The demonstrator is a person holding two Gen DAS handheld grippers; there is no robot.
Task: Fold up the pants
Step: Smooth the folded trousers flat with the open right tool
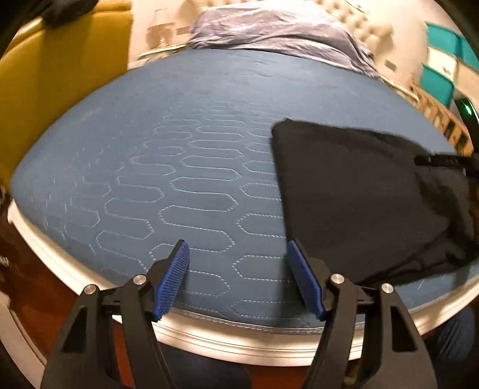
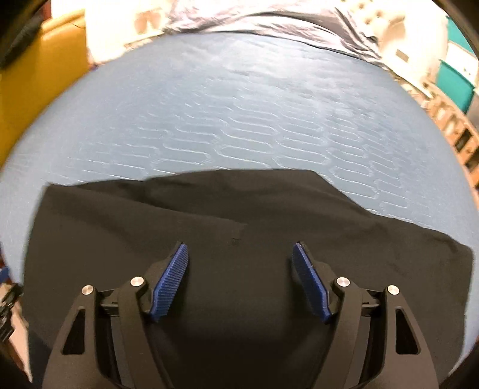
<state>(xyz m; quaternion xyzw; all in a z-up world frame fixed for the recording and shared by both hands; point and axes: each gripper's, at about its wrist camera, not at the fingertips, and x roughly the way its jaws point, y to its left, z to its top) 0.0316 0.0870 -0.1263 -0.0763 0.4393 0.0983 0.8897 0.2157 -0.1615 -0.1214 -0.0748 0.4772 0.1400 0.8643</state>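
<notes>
The black pants point(image 1: 359, 194) lie folded into a compact shape on the blue quilted mattress point(image 1: 179, 134), at the right of the left wrist view. My left gripper point(image 1: 238, 248) is open over bare mattress near the front edge, just left of the pants, holding nothing. In the right wrist view the pants point(image 2: 239, 215) fill the lower half, with a layered fold edge across the top. My right gripper point(image 2: 239, 250) hovers open above the pants, its blue pads point(image 2: 172, 278) apart with nothing between them. The other gripper shows as a dark shape point(image 1: 443, 160) at the right edge.
A crumpled grey-blue sheet point(image 1: 269, 27) lies at the far end of the mattress. A yellow chair point(image 1: 60, 65) stands to the left. The white bed frame point(image 1: 239, 341) runs along the near edge. Teal and white shelving point(image 1: 443, 59) is at the far right.
</notes>
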